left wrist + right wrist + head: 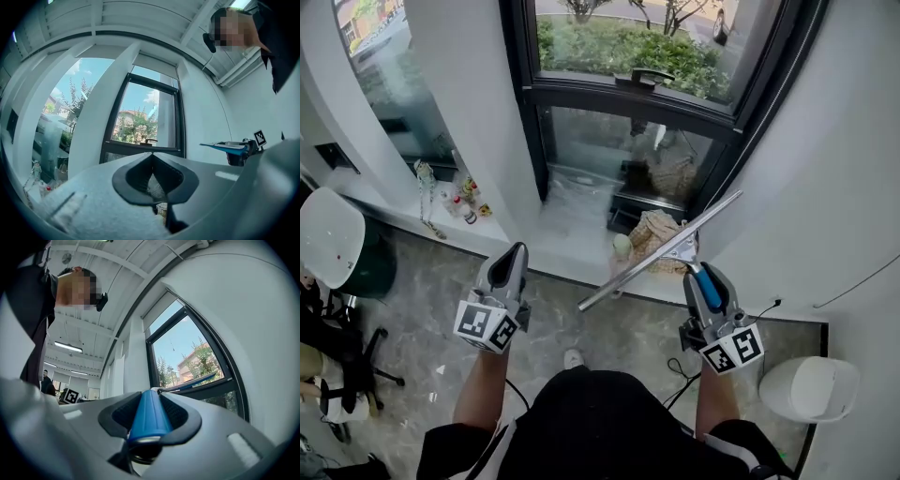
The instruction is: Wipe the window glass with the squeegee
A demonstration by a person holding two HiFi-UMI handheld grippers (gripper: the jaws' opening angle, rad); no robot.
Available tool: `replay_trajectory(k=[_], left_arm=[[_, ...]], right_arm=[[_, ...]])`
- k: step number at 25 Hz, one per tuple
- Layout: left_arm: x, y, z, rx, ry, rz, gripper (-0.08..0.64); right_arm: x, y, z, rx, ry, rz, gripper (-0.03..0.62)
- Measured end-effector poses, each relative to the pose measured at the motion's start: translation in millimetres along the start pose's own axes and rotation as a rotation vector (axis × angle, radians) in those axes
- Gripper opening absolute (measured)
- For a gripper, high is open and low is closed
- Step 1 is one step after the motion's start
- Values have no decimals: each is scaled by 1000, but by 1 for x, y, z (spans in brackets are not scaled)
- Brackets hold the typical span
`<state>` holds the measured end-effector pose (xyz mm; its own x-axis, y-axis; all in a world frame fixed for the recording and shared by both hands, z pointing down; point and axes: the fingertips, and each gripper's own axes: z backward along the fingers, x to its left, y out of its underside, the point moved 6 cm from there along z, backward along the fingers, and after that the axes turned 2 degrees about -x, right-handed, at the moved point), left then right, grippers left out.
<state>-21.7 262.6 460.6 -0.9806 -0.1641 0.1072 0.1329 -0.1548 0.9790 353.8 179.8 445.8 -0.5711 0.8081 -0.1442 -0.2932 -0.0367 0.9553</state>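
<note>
The squeegee has a long metal blade and a blue handle. My right gripper is shut on that handle, and the blade slants up to the right in front of the lower window glass. In the right gripper view the blade points toward the dark-framed window glass. My left gripper hangs at the left, shut with nothing in it, apart from the squeegee. The left gripper view has its jaws closed below the window glass, with the squeegee at the right.
A window handle sits on the frame between the panes. Small bottles and a beige cloth lie on the low sill. A white chair stands left, a white bin right, and a cable lies on the floor.
</note>
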Motion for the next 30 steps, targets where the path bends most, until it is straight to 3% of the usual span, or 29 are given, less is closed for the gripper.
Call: replay_trajectory(k=[7, 14, 19, 30], left_arm=[[55, -4, -7, 4, 12, 9, 2], [83, 6, -36, 6, 11, 25, 2], [96, 17, -76, 2, 20, 9, 2], [114, 3, -198, -47, 21, -40, 2]], right_arm=[[16, 11, -47, -14, 54, -3, 132], [1, 20, -84, -2, 59, -9, 132], [-31, 26, -115, -9, 53, -3, 132], [-115, 8, -202, -102, 3, 43, 132]])
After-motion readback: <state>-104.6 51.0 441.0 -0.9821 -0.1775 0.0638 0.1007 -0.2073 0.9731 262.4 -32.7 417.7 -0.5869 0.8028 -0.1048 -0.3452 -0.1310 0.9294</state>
